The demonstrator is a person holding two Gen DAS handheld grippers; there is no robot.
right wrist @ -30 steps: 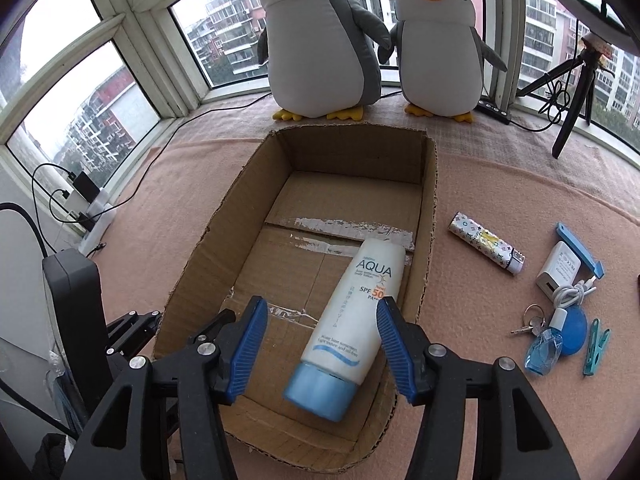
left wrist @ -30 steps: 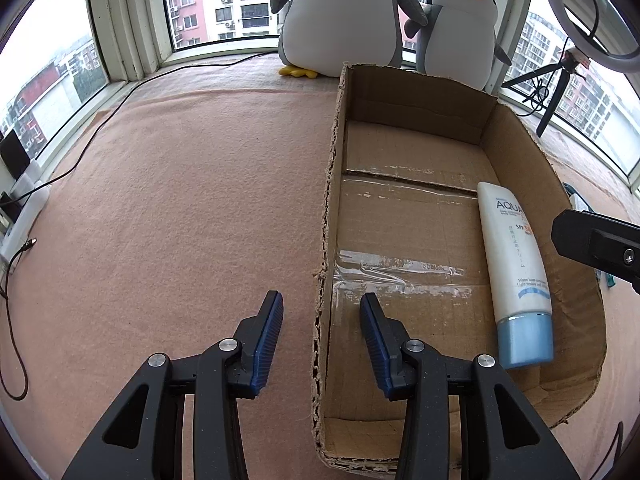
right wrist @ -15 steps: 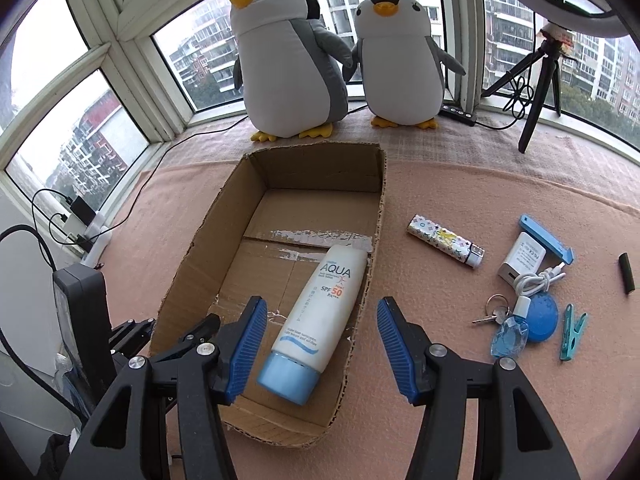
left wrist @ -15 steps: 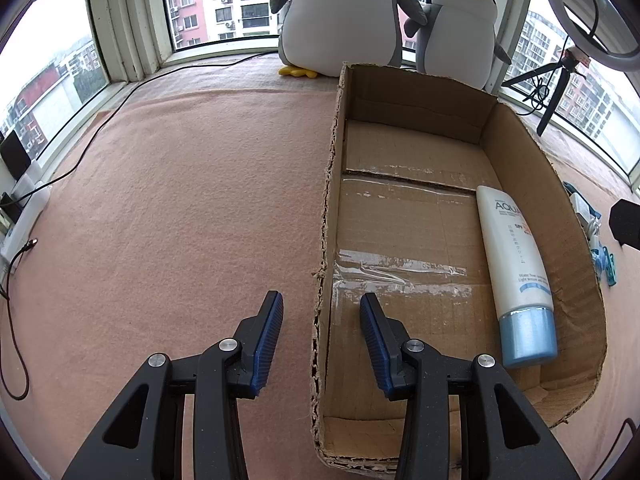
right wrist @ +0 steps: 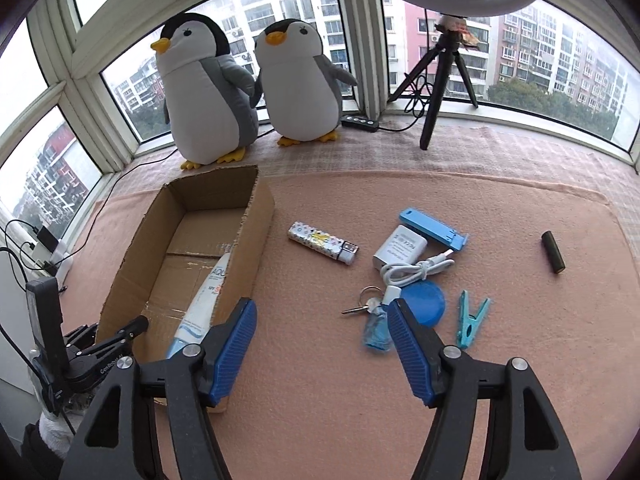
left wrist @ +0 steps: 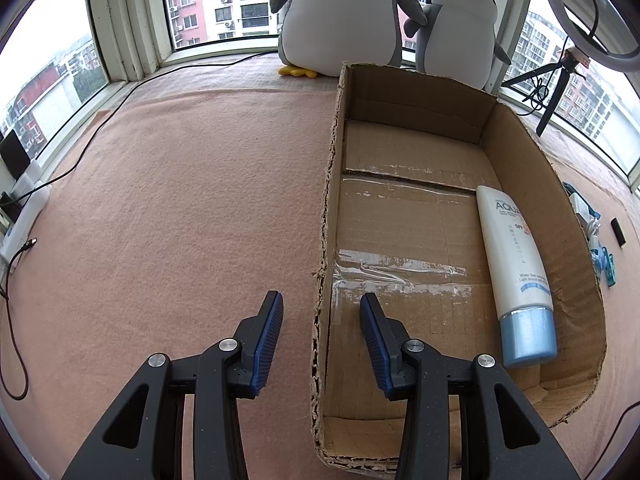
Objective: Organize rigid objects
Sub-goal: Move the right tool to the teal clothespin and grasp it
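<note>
Tube [left wrist: 512, 264] lies boxed; right gripper [right wrist: 322, 344], fingers apart and empty, should next reach the lighter [right wrist: 323, 243] at centre frame.

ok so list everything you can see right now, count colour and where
brown cardboard box: 1, brown, left on the pink mat
white sunscreen tube with blue cap: 1, inside the box along its right wall
patterned white lighter: 1, mat just right of the box
white charger block with coiled cable: 1, mid mat
blue plastic stand: 1, behind the charger
blue round disc: 1, before the charger
keys on a ring: 1 bunch, silver
small blue bottle: 1, by the keys
teal clothes peg: 1
black cylinder: 1, far right
plush penguins: 2, windowsill
black tripod: 1, windowsill
left hand-held gripper: open, straddling the box's left wall
right hand-held gripper: open, above the mat
</note>
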